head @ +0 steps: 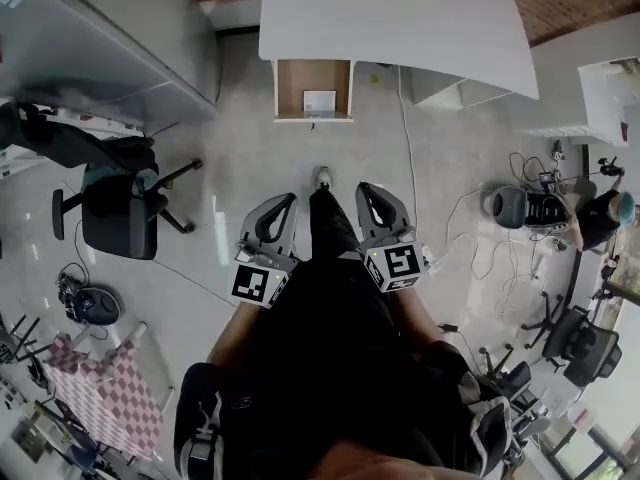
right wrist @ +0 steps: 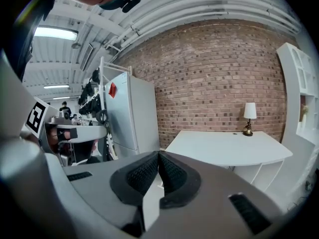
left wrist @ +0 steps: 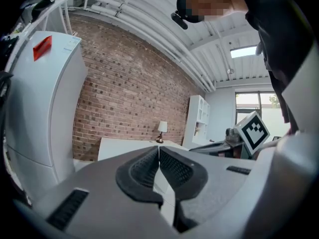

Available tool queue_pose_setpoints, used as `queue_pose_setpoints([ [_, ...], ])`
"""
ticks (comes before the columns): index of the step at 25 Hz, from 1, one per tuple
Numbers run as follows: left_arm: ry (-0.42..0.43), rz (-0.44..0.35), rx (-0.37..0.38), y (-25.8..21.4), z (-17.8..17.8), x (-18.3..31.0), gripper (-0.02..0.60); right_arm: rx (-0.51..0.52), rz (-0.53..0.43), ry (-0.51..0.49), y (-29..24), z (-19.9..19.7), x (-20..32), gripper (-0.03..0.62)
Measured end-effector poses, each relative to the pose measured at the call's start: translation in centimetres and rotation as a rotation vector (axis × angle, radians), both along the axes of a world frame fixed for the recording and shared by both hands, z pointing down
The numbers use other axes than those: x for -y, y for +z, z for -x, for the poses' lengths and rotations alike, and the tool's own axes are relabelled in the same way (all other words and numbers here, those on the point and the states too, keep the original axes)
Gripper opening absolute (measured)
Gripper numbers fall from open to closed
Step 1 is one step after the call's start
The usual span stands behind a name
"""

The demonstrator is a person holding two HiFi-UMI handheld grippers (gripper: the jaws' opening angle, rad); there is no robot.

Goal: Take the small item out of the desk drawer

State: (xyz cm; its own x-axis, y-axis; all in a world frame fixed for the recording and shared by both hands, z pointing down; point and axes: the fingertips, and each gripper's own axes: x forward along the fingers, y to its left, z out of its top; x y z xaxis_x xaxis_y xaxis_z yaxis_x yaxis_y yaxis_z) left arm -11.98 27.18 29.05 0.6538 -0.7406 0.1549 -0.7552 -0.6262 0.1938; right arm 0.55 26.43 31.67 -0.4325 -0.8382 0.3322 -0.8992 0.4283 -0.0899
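Note:
A white desk stands ahead across the floor, and its wooden drawer is pulled out toward me. Inside the drawer lies a small white item. I hold both grippers close to my body, well short of the desk. My left gripper is shut with nothing in it, and my right gripper is shut and empty too. In the left gripper view the shut left gripper points at the white desk. In the right gripper view the shut right gripper faces the white desk with a small lamp.
A black office chair stands at my left and a checkered cloth lies at lower left. White cables trail over the floor at right, near more chairs and a person. A tall white fridge stands left of the desk against the brick wall.

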Motion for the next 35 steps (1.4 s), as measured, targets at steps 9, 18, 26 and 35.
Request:
queue_pose_setpoints([
  [9,-0.071,0.009,0.065,1.4,-5.3,14.2,0.011,-0.085,0.052,-0.138,5.0,-5.2,16.4,0.026],
  [18,-0.052,0.135,0.153,7.2,-6.0,21.0,0.011,-0.229,0.185,-0.263,15.9,-4.5,24.2,0.026],
  [26,0.001,0.239,0.205,15.0,-4.7,26.6,0.011,-0.378,0.35,-0.387,29.3,-2.2,27.6,0.026],
  [35,0.056,0.143,0.19,19.5,-4.2,31.6,0.011,-0.581,0.503,-0.512,43.4,-0.4,31.1,0.138],
])
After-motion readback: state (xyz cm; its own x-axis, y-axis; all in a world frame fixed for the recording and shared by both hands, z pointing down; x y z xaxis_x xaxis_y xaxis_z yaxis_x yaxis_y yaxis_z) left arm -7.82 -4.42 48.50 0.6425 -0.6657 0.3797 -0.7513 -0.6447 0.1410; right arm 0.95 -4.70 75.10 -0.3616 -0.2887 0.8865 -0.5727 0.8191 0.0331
